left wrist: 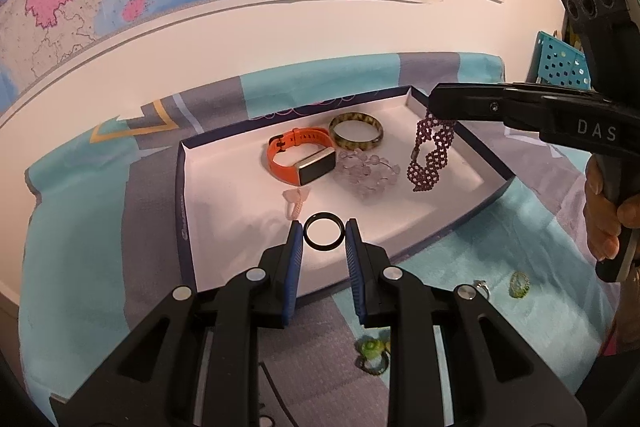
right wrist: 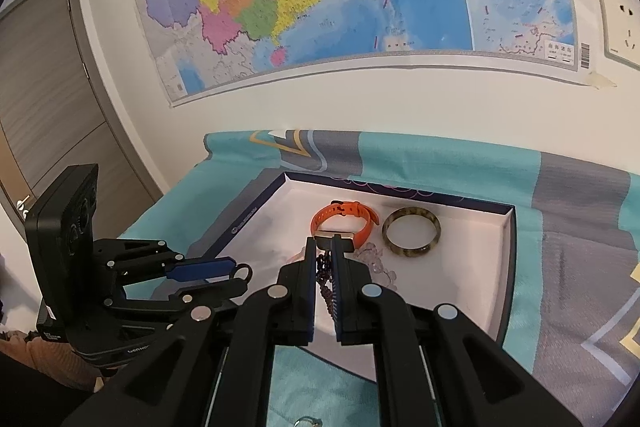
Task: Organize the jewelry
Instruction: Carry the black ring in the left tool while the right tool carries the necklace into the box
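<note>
My left gripper (left wrist: pixel 323 233) is shut on a black ring (left wrist: pixel 323 231), held just above the near part of the white tray (left wrist: pixel 240 163). From the right, my right gripper (left wrist: pixel 436 107) hangs over the tray's far right corner, shut on a purple beaded bracelet (left wrist: pixel 430 155) that dangles from its tips. In the right wrist view the right gripper (right wrist: pixel 323 247) pinches the purple bracelet (right wrist: pixel 326 275), and the left gripper (right wrist: pixel 240 277) holds the black ring (right wrist: pixel 244 271) at the left. An orange watch (left wrist: pixel 302 161), a tortoiseshell bangle (left wrist: pixel 356 137) and a clear bead bracelet (left wrist: pixel 368 173) lie in the tray.
A small pink piece (left wrist: pixel 296 203) lies in the tray near the black ring. On the teal and grey cloth (left wrist: pixel 80 227) in front of the tray lie a silver ring (left wrist: pixel 480 289), a green ring (left wrist: pixel 519 283) and a green-topped ring (left wrist: pixel 372 351). A wall with a map stands behind.
</note>
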{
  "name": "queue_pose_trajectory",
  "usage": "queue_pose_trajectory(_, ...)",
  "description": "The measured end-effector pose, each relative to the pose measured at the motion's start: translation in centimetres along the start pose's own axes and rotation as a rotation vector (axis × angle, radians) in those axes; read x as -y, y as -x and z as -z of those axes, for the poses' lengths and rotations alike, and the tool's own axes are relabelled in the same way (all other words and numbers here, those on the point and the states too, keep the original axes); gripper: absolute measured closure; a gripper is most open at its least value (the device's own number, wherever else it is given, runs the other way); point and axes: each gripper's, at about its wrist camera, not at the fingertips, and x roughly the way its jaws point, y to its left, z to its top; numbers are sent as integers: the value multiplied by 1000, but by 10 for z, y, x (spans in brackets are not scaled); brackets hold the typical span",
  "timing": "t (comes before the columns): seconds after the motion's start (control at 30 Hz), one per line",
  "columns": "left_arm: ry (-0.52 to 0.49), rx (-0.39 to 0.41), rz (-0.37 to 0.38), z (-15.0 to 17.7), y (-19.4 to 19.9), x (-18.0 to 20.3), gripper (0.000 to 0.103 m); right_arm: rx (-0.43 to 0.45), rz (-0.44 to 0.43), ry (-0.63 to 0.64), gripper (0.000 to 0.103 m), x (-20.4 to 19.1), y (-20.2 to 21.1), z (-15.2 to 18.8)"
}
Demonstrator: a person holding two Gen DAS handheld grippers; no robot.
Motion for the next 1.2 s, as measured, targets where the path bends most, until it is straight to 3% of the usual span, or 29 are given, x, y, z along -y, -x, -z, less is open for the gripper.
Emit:
queue_pose_trajectory(0.73,23,-52,-5,-15,-35,-5,81,-47,-48,-36,97,9,-46,-14)
queue_pose_trajectory(1.2,19,-92,6,-14,-54,-4,81,-87,28,-91,97,40,-60,-4)
